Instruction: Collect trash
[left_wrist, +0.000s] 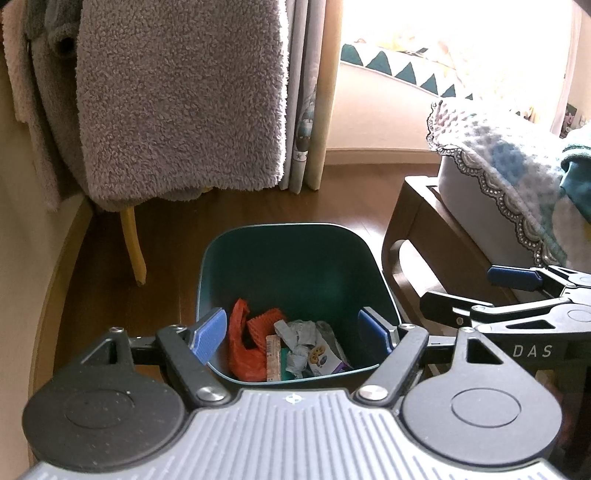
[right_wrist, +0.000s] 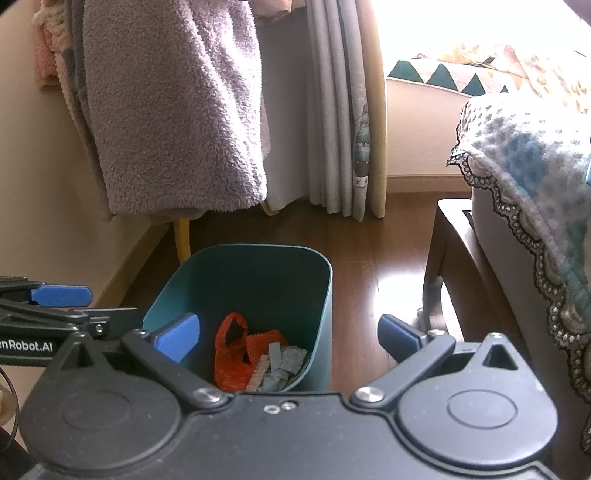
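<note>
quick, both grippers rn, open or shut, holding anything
left gripper: open, holding nothing, above the teal bin.
right gripper: open, holding nothing.

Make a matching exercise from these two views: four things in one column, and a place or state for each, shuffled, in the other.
Things:
1. orange net bag
2. teal bin
3. fluffy grey towel
4. left gripper

Places or states:
A. hanging above the floor, left of the curtain
B. open, holding nothing
C. lying inside the bin with crumpled paper
D. standing on the wooden floor beside the dark wooden furniture

Pairs: 1-C, 2-D, 3-A, 4-B
</note>
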